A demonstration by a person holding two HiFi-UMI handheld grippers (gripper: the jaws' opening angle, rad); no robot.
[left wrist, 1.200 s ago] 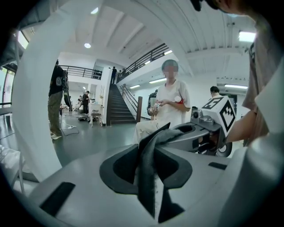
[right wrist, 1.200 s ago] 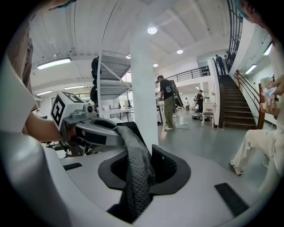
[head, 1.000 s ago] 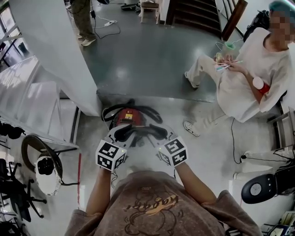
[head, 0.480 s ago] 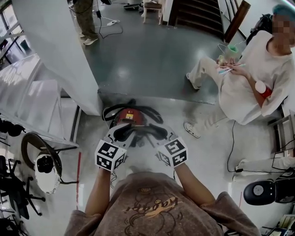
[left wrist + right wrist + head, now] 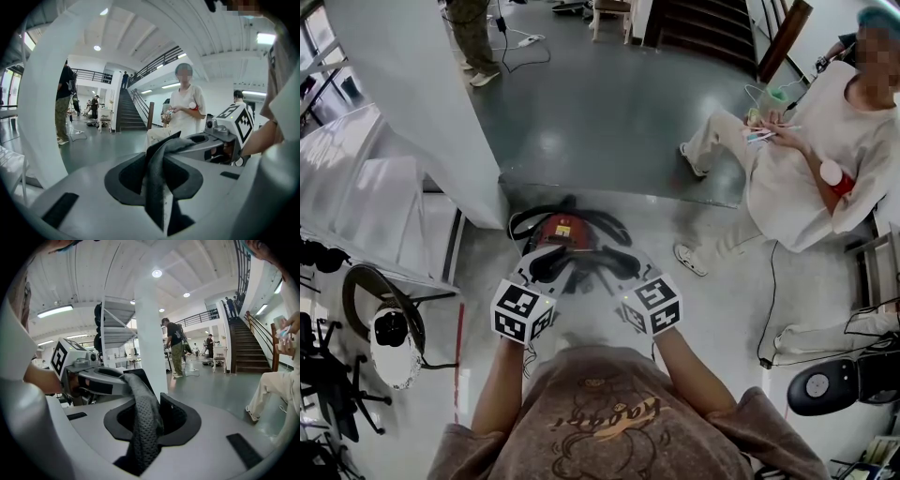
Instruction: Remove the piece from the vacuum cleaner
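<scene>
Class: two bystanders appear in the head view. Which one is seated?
The person in white at right sits; the one in olive trousers stands at top.

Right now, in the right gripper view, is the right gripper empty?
No: the right gripper is shut on a dark mesh strip, which is pinched between its jaws.

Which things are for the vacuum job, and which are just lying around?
For the job: red canister vacuum cleaner; dark grey mesh fabric piece, gripped by left gripper and right gripper.
Lying about: white power strip; black floor cable.
</scene>
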